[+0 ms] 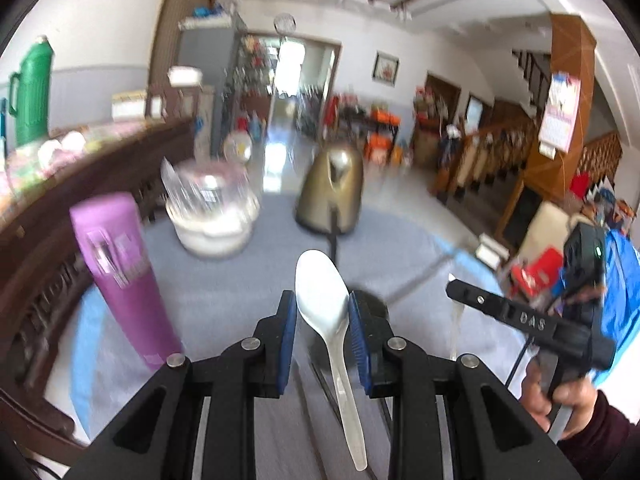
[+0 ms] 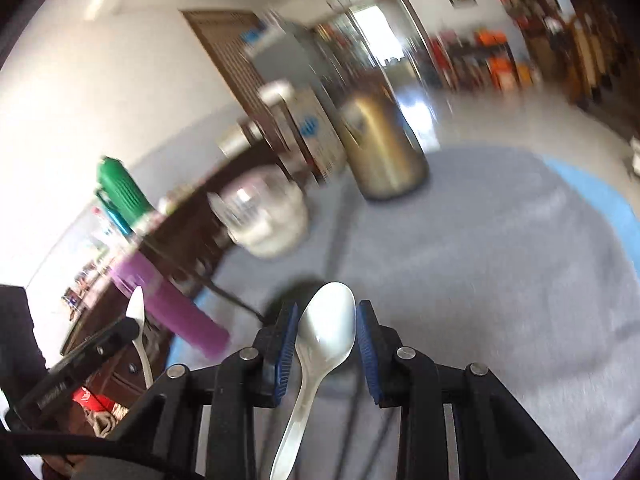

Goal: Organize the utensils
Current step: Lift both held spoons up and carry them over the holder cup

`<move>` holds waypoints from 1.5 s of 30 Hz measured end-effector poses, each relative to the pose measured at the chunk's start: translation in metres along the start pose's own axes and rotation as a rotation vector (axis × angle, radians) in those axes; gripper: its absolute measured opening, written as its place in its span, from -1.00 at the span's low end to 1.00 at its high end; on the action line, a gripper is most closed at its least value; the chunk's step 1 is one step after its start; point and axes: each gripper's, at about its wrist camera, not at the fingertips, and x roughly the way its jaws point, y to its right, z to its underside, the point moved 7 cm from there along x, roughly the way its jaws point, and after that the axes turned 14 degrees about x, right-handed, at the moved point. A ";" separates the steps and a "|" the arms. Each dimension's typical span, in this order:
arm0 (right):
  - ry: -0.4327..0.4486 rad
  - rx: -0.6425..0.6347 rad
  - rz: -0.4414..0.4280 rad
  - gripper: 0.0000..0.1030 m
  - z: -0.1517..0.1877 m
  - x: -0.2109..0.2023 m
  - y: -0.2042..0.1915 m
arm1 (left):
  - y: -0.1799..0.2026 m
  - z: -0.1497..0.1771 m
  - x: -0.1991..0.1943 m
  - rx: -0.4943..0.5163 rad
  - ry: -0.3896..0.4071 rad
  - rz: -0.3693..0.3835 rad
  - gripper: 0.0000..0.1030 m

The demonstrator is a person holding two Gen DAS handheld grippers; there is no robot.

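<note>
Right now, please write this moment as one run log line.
left gripper: shut on white spoon | right gripper: shut on second white spoon | both above grey table mat

Left claw (image 1: 322, 320) and right claw (image 2: 326, 336) both raised, seemingly clamped.

The far room is a blur in both views, so the things on its shelves cannot be told. The words on the purple bottle (image 1: 120, 276) are smeared. The white spoon (image 2: 320, 340) has its handle cut off by the bottom edge. The clear tub (image 1: 212, 208) is too blurry to see inside.
</note>
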 end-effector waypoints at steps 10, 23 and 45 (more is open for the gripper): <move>0.315 -0.160 -0.055 -0.38 -0.050 0.004 -0.077 | -0.071 -0.072 0.038 -0.065 0.111 -0.051 -0.46; 0.402 -0.303 0.080 -0.37 -0.038 0.061 -0.089 | -0.062 -0.083 0.147 -0.100 0.110 0.093 -0.46; 0.380 -0.389 0.107 -0.37 -0.025 0.068 -0.081 | -0.029 -0.062 0.176 -0.071 0.071 0.244 -0.46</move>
